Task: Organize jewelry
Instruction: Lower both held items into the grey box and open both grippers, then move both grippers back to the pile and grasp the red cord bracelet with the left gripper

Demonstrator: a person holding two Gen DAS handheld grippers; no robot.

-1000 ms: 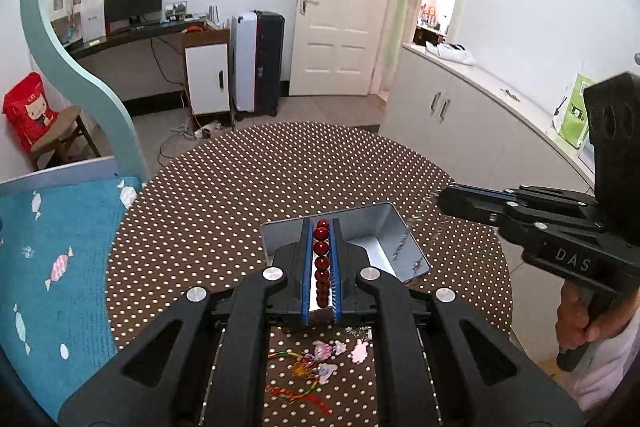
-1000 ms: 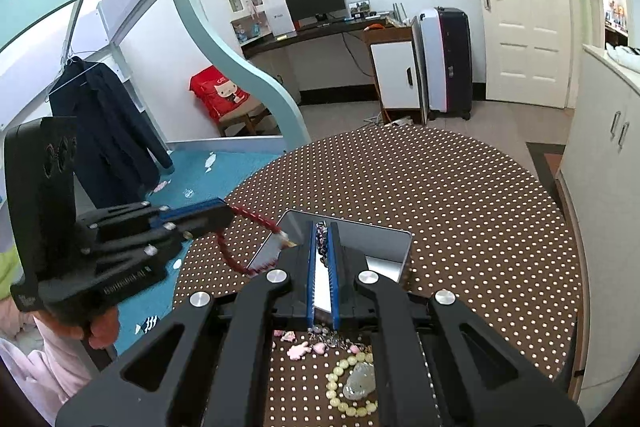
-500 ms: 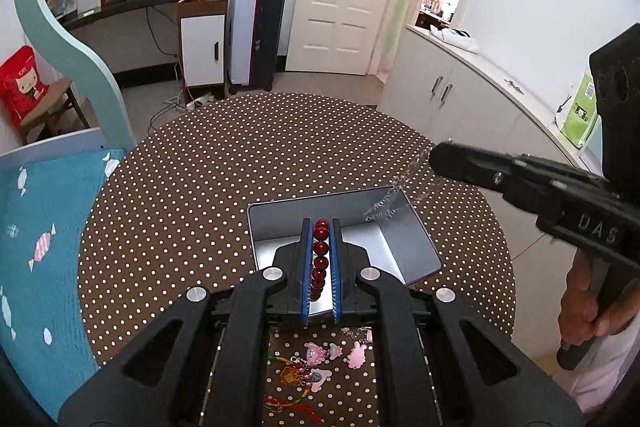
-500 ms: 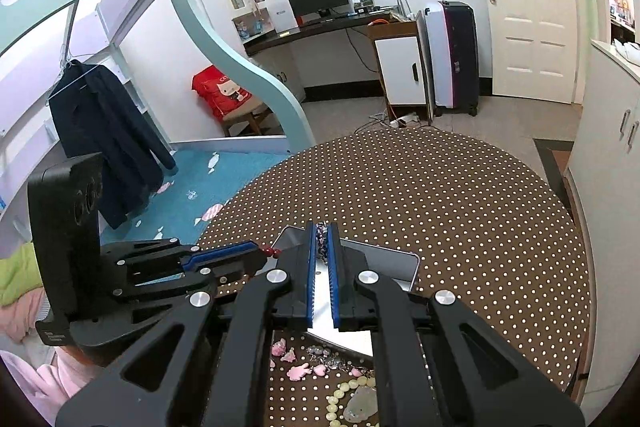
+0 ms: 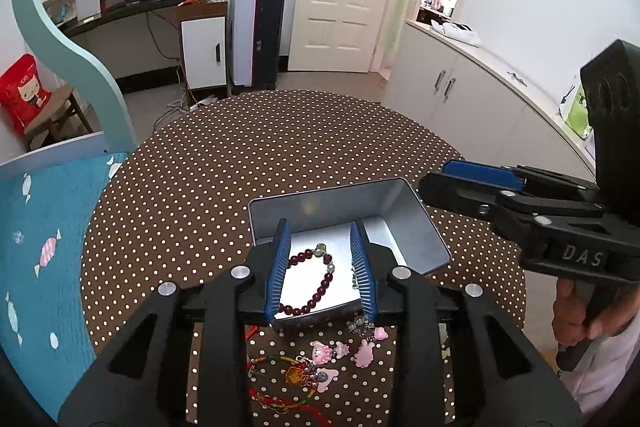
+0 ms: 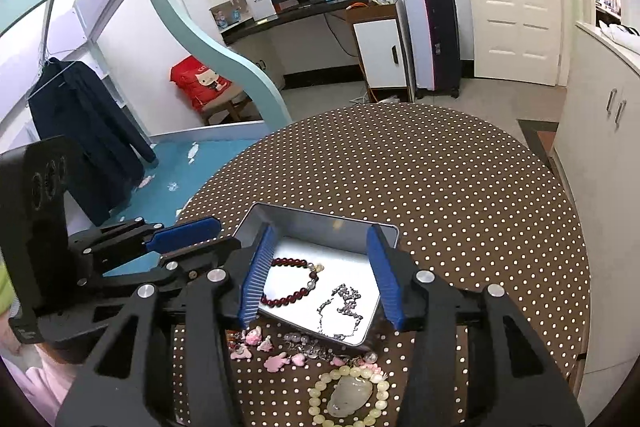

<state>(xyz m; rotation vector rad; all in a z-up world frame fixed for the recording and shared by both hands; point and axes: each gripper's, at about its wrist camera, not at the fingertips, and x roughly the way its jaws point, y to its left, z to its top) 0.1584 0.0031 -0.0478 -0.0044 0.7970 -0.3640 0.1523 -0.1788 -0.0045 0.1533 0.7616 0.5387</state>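
Note:
A dark red bead bracelet [image 5: 316, 285] lies loose on the floor of the silver tin [image 5: 328, 199]. My left gripper [image 5: 319, 227] hovers over it. Its jaws are opening and the pads touch nothing. In the right wrist view the same red bracelet [image 6: 289, 285] lies beside a thin silver chain [image 6: 344, 303] inside the tin [image 6: 316, 223]. My right gripper [image 6: 321, 229] is above them, its jaws opening, with nothing pressed between the pads. Each gripper shows in the other's view: the right gripper [image 5: 434, 179] at the tin's right, the left gripper [image 6: 224, 235] at its left.
The tin sits on a round table with a brown polka-dot cloth [image 6: 440, 187]. On the cloth before the tin lie pink charms [image 5: 340, 349], a red and multicoloured cord bracelet [image 5: 280, 379] and a pale green bead bracelet with a jade pendant [image 6: 348, 393]. A hand [image 5: 580, 315] holds the right gripper's handle.
Both grippers went from shut to open. The red bracelet left the left gripper and the silver chain left the right one; both now lie in the tin.

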